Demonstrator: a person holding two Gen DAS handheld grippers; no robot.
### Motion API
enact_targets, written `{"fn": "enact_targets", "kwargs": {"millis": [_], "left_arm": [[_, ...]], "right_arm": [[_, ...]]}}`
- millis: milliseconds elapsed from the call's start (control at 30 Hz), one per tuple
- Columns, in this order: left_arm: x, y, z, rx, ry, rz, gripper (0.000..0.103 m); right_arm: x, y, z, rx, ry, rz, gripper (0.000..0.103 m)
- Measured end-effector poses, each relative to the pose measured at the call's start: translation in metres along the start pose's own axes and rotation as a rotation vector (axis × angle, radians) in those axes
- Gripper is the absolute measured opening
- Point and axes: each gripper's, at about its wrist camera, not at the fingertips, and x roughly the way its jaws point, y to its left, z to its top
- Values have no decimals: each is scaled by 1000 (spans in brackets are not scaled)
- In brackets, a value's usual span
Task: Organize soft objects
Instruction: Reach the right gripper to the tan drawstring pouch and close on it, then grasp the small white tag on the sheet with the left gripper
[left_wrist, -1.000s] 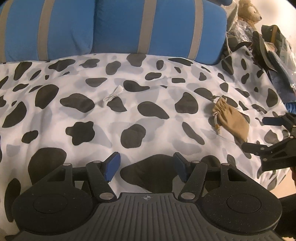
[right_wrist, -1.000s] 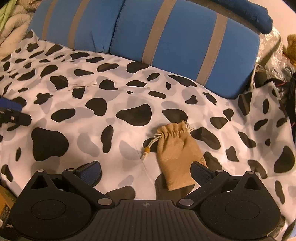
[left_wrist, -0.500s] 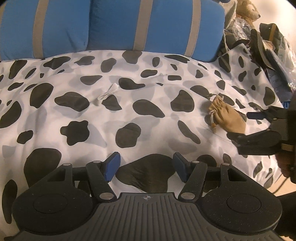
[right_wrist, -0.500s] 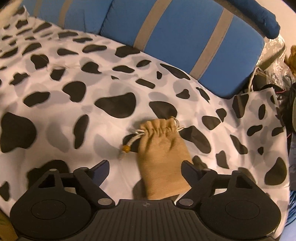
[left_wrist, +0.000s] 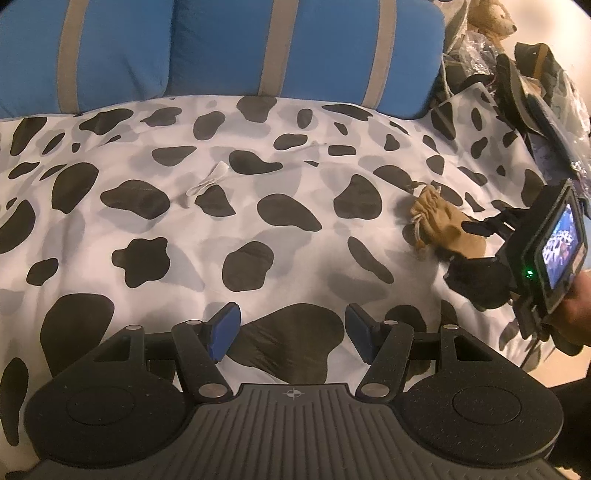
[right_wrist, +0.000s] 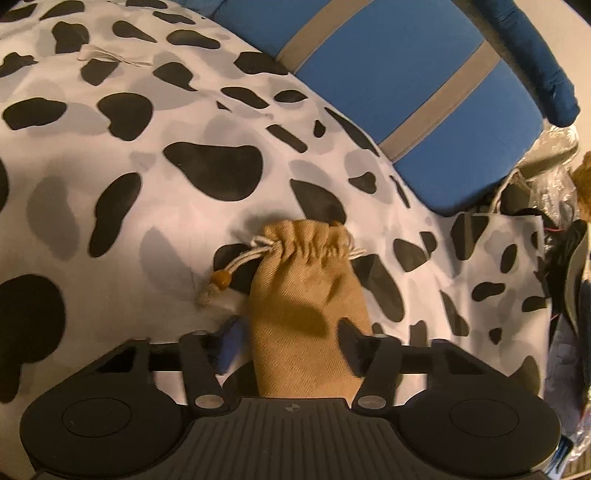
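Note:
A tan drawstring pouch (right_wrist: 306, 295) with a wooden bead on its cord lies on the cow-print bedspread (right_wrist: 184, 206). My right gripper (right_wrist: 291, 336) has its fingers around the pouch's lower half, nearly closed on it; the left pad is partly hidden beside the cloth. In the left wrist view the pouch (left_wrist: 439, 225) sits at the right with the right gripper (left_wrist: 476, 236) on it. My left gripper (left_wrist: 291, 336) is open and empty, low over the spread. A small white cloth strip (left_wrist: 208, 181) lies further back at centre left.
Blue cushions with grey stripes (left_wrist: 221, 48) stand along the back. A pile of bags, clothes and a plush toy (left_wrist: 524, 66) crowds the right edge. A dark blue roll (right_wrist: 535, 62) lies on top of the cushion.
My right gripper has moved forward over the pouch and narrowed its fingers around it. The left gripper has drifted slightly and stays open.

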Motion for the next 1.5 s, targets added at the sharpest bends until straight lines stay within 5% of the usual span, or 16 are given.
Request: {"fn": "enact_targets", "kwargs": {"millis": [167, 200, 467, 1000, 1500], "left_arm": [[1, 1, 0, 3, 4, -4, 62], [0, 1, 0, 5, 3, -5, 62], [3, -3, 0, 31, -30, 8, 62], [48, 15, 35, 200, -188, 231, 62], [117, 46, 67, 297, -119, 347, 56]], "right_arm": [[5, 9, 2, -61, 5, 2, 6], [4, 11, 2, -73, 4, 2, 4], [-24, 6, 2, -24, -18, 108, 3], [-86, -35, -4, 240, -57, 334, 3], [-92, -54, -14, 395, -12, 437, 3]]}}
